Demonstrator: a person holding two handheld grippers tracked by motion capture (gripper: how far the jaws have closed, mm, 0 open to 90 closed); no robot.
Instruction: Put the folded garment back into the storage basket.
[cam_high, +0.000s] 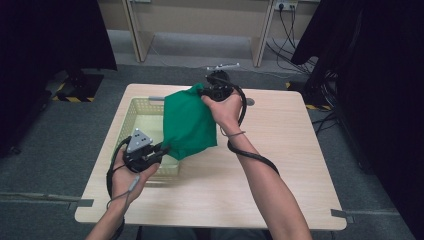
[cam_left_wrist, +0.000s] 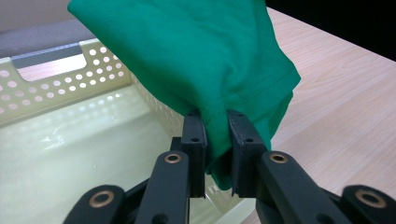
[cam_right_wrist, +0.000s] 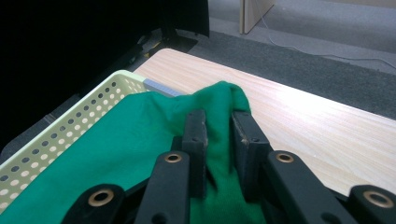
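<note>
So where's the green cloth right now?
In the high view the green cloth hangs over the basket's right edge, stretched between the left gripper and right gripper.

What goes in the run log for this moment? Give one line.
left gripper: shut on green cloth | right gripper: shut on green cloth | cloth: stretched above basket | table

Grey carpet floor w/ light wood tabletop; black curtains both sides, wooden desk legs at back.
</note>
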